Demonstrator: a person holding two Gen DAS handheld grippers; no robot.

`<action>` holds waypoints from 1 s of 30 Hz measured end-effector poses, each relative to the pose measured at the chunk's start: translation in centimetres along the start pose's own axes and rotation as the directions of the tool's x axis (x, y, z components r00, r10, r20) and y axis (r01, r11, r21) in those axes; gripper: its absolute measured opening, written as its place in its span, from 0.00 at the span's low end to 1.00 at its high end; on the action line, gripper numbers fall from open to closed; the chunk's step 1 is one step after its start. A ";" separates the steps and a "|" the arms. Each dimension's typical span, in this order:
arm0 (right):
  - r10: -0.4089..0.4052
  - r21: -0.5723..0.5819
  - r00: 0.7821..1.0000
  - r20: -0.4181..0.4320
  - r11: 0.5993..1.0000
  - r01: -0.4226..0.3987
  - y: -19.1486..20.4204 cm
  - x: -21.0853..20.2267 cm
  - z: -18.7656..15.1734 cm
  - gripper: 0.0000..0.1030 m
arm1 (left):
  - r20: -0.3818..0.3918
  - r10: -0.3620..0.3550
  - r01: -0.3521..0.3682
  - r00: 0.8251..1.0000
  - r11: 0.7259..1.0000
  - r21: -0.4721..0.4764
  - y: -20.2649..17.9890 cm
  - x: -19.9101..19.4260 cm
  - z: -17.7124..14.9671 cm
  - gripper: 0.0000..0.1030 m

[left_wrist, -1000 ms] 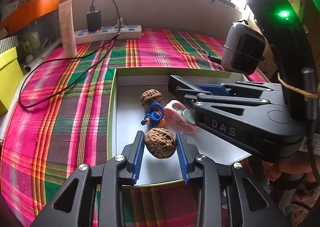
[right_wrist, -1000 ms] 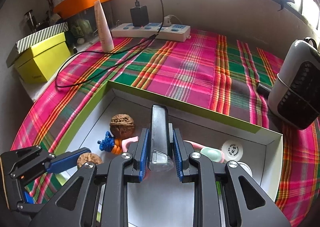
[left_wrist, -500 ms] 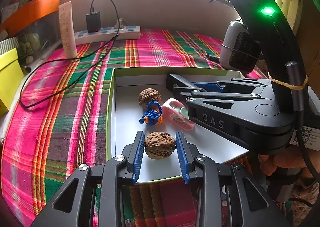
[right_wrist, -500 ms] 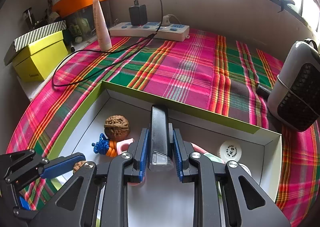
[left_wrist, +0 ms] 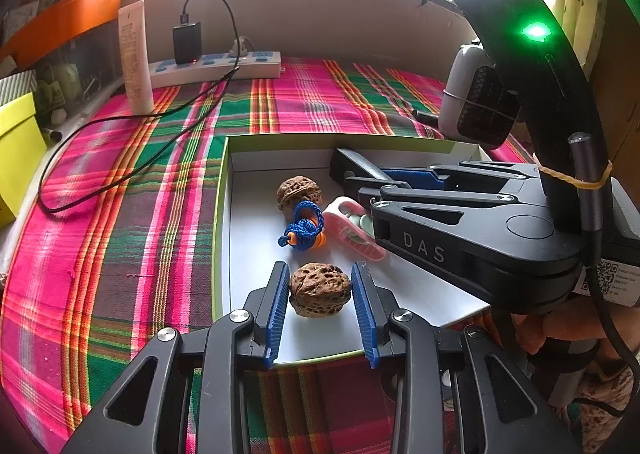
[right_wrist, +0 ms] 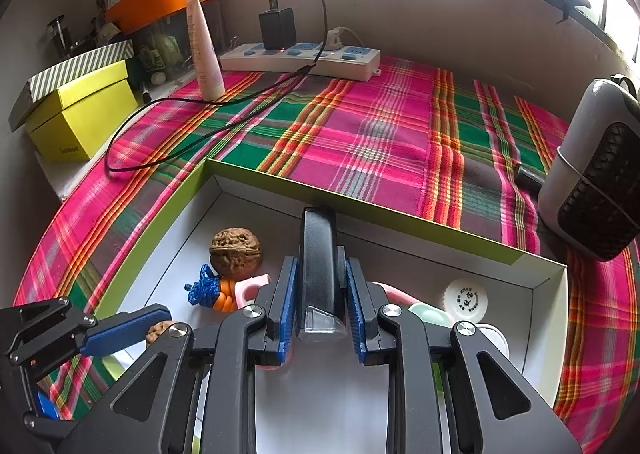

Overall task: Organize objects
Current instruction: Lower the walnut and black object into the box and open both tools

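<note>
My left gripper [left_wrist: 320, 274] is shut on a brown walnut [left_wrist: 320, 290] over the near end of a green-rimmed white box [left_wrist: 220, 214]. In the right wrist view that walnut [right_wrist: 158, 334] peeks out behind the left gripper's blue pad [right_wrist: 120, 330]. My right gripper [right_wrist: 320, 266] is shut on a black bar-shaped object [right_wrist: 318, 254] with a clear end, over the box [right_wrist: 360, 210]. On the box floor lie a second walnut [left_wrist: 299, 192], a blue and orange cord knot [left_wrist: 304, 228], a pink item [left_wrist: 348, 230] and a white round cap [right_wrist: 466, 296].
A plaid cloth [right_wrist: 380, 126] covers the table. At the back stand a power strip [right_wrist: 300, 56] with a black charger and trailing cable [right_wrist: 168, 158], and a white tube [right_wrist: 204, 50]. A yellow box [right_wrist: 84, 114] sits left, a small heater [right_wrist: 596, 174] right.
</note>
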State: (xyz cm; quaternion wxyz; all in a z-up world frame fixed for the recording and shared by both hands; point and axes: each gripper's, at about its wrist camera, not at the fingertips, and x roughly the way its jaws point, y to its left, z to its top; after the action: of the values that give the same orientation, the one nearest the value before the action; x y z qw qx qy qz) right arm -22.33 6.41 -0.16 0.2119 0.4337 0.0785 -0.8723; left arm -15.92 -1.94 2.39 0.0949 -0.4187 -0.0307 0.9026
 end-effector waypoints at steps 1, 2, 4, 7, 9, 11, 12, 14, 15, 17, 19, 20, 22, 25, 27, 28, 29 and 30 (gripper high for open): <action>-0.001 0.001 1.000 0.000 1.000 0.001 0.0 0.0 0.0 0.24 | 0.000 0.000 0.000 1.000 1.000 0.000 0.0 0.0 0.0 0.29; 0.000 0.003 1.000 0.001 1.000 0.000 0.0 0.0 0.0 0.24 | 0.000 0.001 -0.001 1.000 1.000 0.000 -0.1 0.0 0.0 0.29; 0.003 0.008 1.000 0.001 1.000 -0.003 -0.1 0.0 0.0 0.24 | 0.000 0.001 -0.001 1.000 1.000 0.000 0.0 0.0 0.0 0.29; 0.002 0.010 1.000 0.000 1.000 -0.002 -0.1 0.0 0.1 0.24 | 0.000 0.000 0.000 1.000 1.000 0.000 0.0 0.0 0.0 0.29; 0.001 0.009 1.000 -0.001 1.000 -0.001 -0.1 0.0 0.1 0.24 | 0.000 0.000 0.000 1.000 1.000 0.000 0.0 0.0 0.0 0.29; 0.003 0.013 1.000 0.001 1.000 -0.003 -0.1 0.0 0.1 0.24 | 0.000 0.000 0.000 1.000 1.000 -0.001 0.1 0.0 0.0 0.29; 0.003 0.019 1.000 0.004 1.000 -0.004 -0.2 -0.1 0.1 0.24 | 0.000 -0.001 0.001 1.000 1.000 -0.001 0.1 0.0 0.1 0.29; 0.005 0.026 1.000 0.008 1.000 -0.005 -0.3 -0.2 0.0 0.24 | 0.000 -0.003 0.003 1.000 1.000 -0.003 0.1 0.0 0.0 0.29; 0.006 0.028 1.000 0.009 1.000 -0.006 -0.4 -0.3 0.1 0.24 | 0.000 -0.004 0.004 1.000 1.000 -0.004 0.1 -0.1 0.0 0.29; 0.009 0.030 1.000 0.016 0.999 -0.010 -0.4 -0.5 0.1 0.24 | 0.000 -0.005 0.005 1.000 1.000 -0.005 0.0 -0.1 -0.1 0.30; 0.006 0.030 1.000 0.021 1.000 -0.007 -0.4 -0.7 0.1 0.24 | 0.000 -0.009 0.009 1.000 1.000 -0.009 0.1 -0.1 -0.1 0.30; 0.004 0.030 1.000 0.022 1.000 -0.005 -0.4 -0.7 0.2 0.24 | 0.001 -0.010 0.010 1.000 1.000 -0.008 0.1 -0.1 -0.1 0.30; 0.003 0.030 1.000 0.025 1.000 -0.004 -0.4 -0.9 0.1 0.24 | 0.002 -0.011 0.011 1.000 1.000 -0.009 0.1 -0.2 -0.2 0.31; -0.002 0.029 1.000 0.030 1.000 0.001 -0.3 -1.1 0.2 0.24 | 0.005 -0.016 0.016 1.000 1.000 -0.009 0.0 -0.3 -0.3 0.34; -0.003 0.033 0.999 0.034 0.999 0.002 -0.4 -1.3 0.2 0.24 | 0.006 -0.013 0.013 1.000 1.000 -0.010 0.1 -0.4 -0.3 0.35; -0.002 0.034 0.999 0.036 0.999 0.001 -0.4 -1.5 0.2 0.24 | 0.008 -0.015 0.015 1.000 1.000 -0.012 0.2 -0.5 -0.3 0.35; -0.003 0.035 0.999 0.037 0.999 0.001 -0.3 -1.6 0.1 0.24 | 0.009 -0.017 0.017 1.000 1.000 -0.014 0.2 -0.6 -0.3 0.36; -0.005 0.035 0.999 0.040 0.999 0.003 -0.3 -1.7 0.1 0.24 | 0.009 -0.013 0.014 1.000 1.000 -0.016 0.3 -0.7 -0.3 0.37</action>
State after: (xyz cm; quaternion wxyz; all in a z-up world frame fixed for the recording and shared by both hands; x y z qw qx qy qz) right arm -21.59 7.14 1.23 0.2042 0.4198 0.0600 -0.8823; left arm -15.23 -2.34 2.69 0.0976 -0.4151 -0.0411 0.9036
